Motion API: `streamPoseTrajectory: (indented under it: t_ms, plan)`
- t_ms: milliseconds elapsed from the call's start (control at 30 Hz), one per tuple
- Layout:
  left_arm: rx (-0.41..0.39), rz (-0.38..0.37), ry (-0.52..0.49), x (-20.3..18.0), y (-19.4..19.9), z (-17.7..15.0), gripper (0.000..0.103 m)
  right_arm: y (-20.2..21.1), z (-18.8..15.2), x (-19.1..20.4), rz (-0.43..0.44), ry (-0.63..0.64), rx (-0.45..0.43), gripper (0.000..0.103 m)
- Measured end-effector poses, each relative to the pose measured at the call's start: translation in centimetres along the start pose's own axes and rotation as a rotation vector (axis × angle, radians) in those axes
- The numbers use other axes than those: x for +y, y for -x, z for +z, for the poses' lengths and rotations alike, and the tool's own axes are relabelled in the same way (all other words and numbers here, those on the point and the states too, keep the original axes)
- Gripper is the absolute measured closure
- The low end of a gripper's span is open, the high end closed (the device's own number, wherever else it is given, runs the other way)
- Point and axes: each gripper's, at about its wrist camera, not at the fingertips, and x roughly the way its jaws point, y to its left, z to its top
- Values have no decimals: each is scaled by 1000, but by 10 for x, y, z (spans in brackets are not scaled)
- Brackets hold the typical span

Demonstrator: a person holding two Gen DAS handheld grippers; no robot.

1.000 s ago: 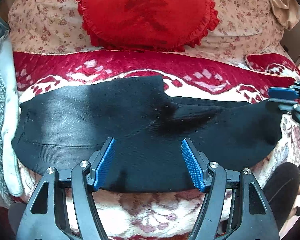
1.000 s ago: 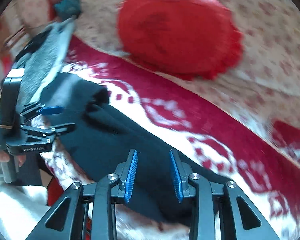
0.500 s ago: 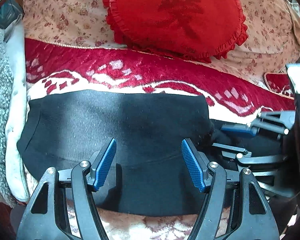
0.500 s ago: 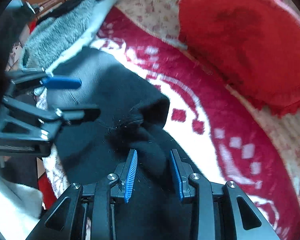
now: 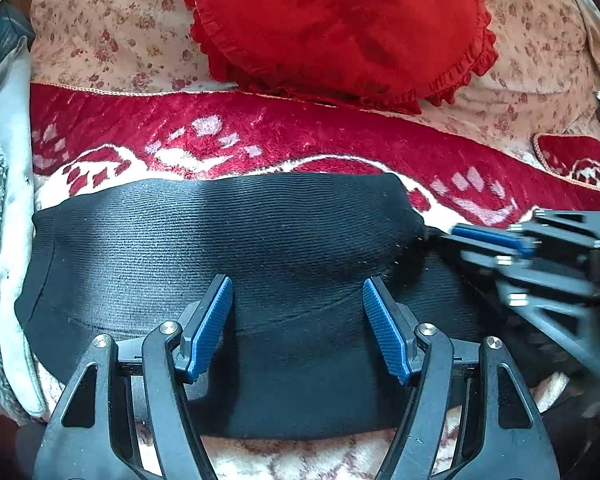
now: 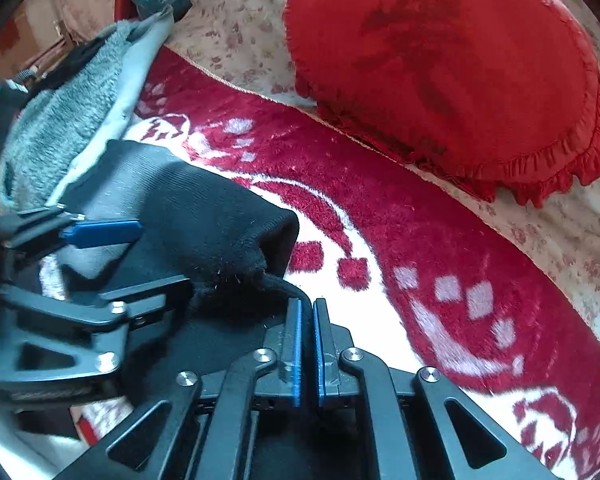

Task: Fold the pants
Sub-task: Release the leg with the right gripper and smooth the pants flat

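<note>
Black ribbed pants (image 5: 228,248) lie folded across a red-and-white blanket (image 5: 300,140). My left gripper (image 5: 298,316) is open, its blue pads hovering over the pants' near half. My right gripper (image 6: 306,320) is shut on a pinch of the pants' black fabric (image 6: 236,232) at the folded right end; it shows in the left wrist view (image 5: 496,240) at the right. The left gripper shows in the right wrist view (image 6: 112,256), open, at the left.
A red heart-shaped ruffled cushion (image 5: 340,28) rests on a floral bedspread (image 5: 108,40) behind the blanket. A grey fleece and white cloth (image 5: 0,240) lie along the left side. The bed's near edge is just below the pants.
My right gripper has closed on the pants' fabric and carried the right end leftward over the rest. The left gripper stays open over the pants.
</note>
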Motion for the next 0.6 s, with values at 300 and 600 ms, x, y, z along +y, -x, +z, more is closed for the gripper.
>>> streamPoseTrajectory:
  t_ms: [300,600]
  plan:
    - [-65,-74,-77,-41,31,-8,35,129,-69,-78,-140,-167,-7,78]
    - [-16,-135,-211,-100,22,-29,35,149,-129,-142,-97,-328,83,76]
